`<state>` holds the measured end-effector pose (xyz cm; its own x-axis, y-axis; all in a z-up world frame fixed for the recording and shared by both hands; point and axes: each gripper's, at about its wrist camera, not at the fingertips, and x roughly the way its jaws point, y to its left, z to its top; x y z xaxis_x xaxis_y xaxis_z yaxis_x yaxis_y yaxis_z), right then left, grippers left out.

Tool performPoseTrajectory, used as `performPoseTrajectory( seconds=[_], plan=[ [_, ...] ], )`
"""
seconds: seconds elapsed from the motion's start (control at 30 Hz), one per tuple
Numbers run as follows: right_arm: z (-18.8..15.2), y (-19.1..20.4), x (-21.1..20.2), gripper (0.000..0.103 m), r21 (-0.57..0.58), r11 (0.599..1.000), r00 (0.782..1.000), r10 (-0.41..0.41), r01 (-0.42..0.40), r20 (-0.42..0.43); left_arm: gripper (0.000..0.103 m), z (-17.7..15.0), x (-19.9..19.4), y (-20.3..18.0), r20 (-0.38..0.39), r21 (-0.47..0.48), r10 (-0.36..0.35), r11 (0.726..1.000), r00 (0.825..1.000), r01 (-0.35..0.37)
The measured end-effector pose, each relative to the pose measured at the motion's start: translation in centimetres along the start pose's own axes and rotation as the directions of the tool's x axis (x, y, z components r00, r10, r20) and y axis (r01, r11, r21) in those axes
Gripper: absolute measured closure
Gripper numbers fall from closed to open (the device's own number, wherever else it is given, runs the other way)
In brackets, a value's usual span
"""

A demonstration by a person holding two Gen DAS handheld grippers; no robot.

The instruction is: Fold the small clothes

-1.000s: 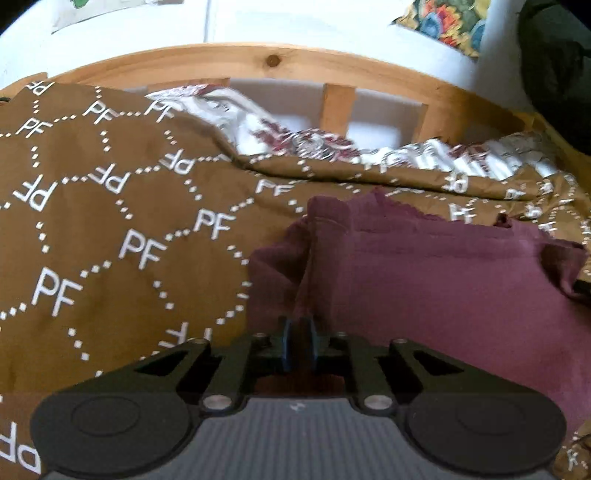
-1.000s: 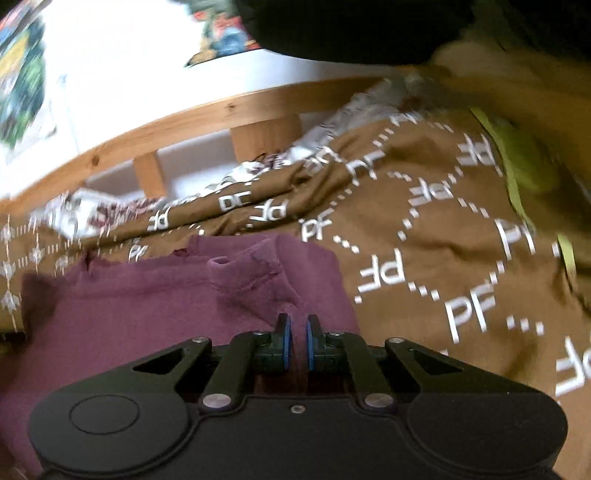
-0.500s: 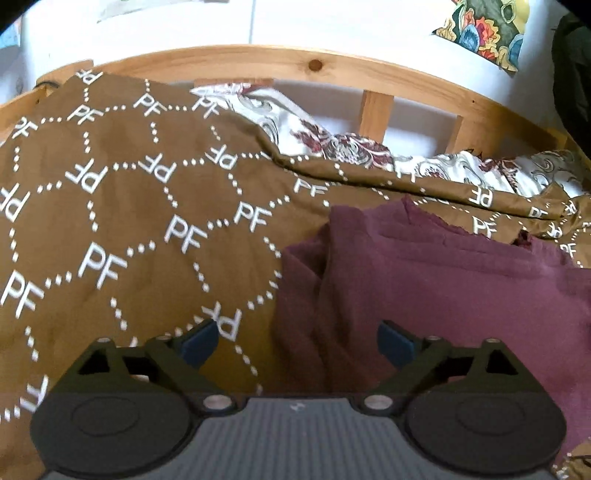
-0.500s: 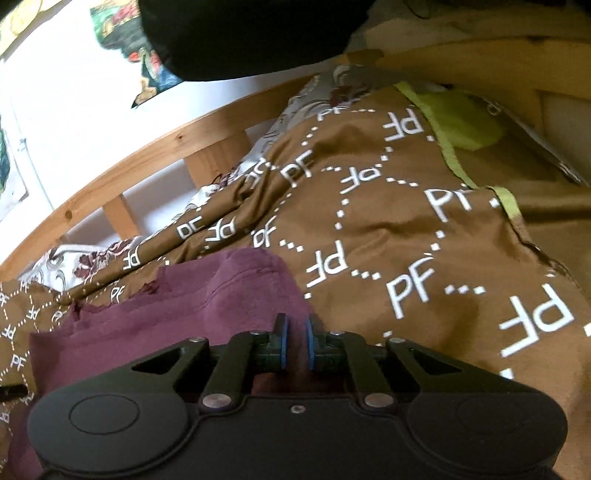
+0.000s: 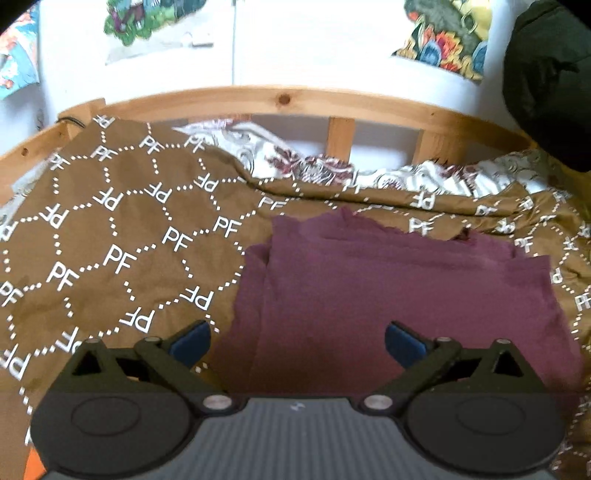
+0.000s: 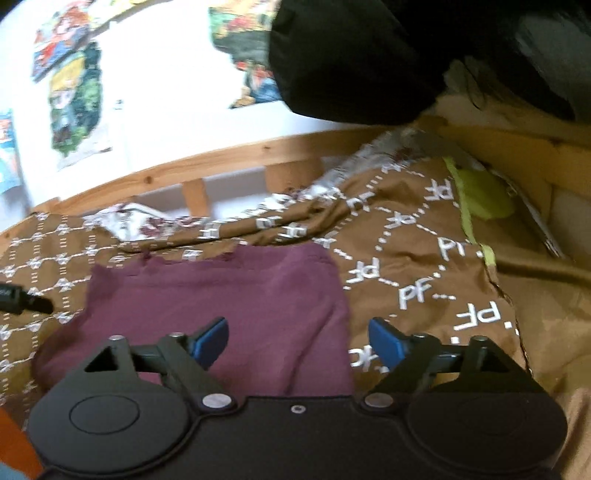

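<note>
White wall with posters (image 5: 155, 22), wooden bed rail (image 5: 284, 99) below. Brown "PF" blanket (image 5: 110, 236) covers bed. Maroon cloth (image 5: 388, 288) lies folded flat on blanket, right of centre in left view. Left gripper (image 5: 297, 343) above its near edge, jaws wide apart, holding nothing. Right gripper (image 6: 298, 339) over cloth's right edge, jaws wide apart, also empty.
</note>
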<state>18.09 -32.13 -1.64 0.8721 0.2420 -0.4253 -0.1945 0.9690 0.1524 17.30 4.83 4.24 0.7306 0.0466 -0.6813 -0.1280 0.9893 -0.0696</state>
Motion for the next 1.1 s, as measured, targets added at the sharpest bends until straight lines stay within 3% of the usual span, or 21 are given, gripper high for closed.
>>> performPoseTrajectory(
  seconds=[0.13,0.27,0.4,0.5,0.67,0.8,0.9,1.1],
  plan=[
    [0.2,1.6,-1.6,0.001,-0.031,0.997,0.997,0.069,-0.067,0.041,0.001,-1.0,-2.1,-1.0,0.007,-0.001,-0.01,1.0,1.0,0.01],
    [-0.2,2.7,-1.1,0.001,-0.013,0.995,0.995,0.104,-0.104,-0.007,0.001,-2.8,-2.4,-0.8,-0.039,-0.008,-0.005,1.0,0.999,0.005],
    [-1.5,3.5,0.0,0.001,0.017,0.996,0.992,0.085,-0.084,-0.09,0.001,-4.5,-1.3,0.2,-0.113,-0.073,-0.016,0.997,0.993,0.007],
    [-2.6,3.8,0.5,0.001,0.026,0.997,0.988,0.071,-0.068,-0.135,0.001,-5.3,-1.2,1.6,-0.088,-0.161,-0.033,0.987,0.996,0.018],
    [-3.3,4.4,0.1,0.001,0.001,0.999,0.997,0.039,-0.039,-0.065,0.001,-5.4,0.0,3.8,-0.046,-0.222,-0.022,0.975,0.999,0.012],
    [-3.4,5.2,-0.1,0.001,-0.031,0.999,1.0,0.03,-0.029,0.009,0.001,-5.9,1.8,5.4,-0.071,-0.276,-0.044,0.961,0.997,0.023],
    [-3.3,6.0,0.5,0.001,-0.044,0.997,0.998,0.058,-0.057,0.02,0.001,-6.2,3.1,6.3,-0.08,-0.289,-0.078,0.956,0.994,0.052],
    [-3.1,9.5,3.8,0.001,-0.027,0.999,1.0,0.027,-0.027,-0.014,0.001,-6.0,4.9,6.9,-0.077,-0.308,-0.099,0.949,0.992,0.07]
  ],
)
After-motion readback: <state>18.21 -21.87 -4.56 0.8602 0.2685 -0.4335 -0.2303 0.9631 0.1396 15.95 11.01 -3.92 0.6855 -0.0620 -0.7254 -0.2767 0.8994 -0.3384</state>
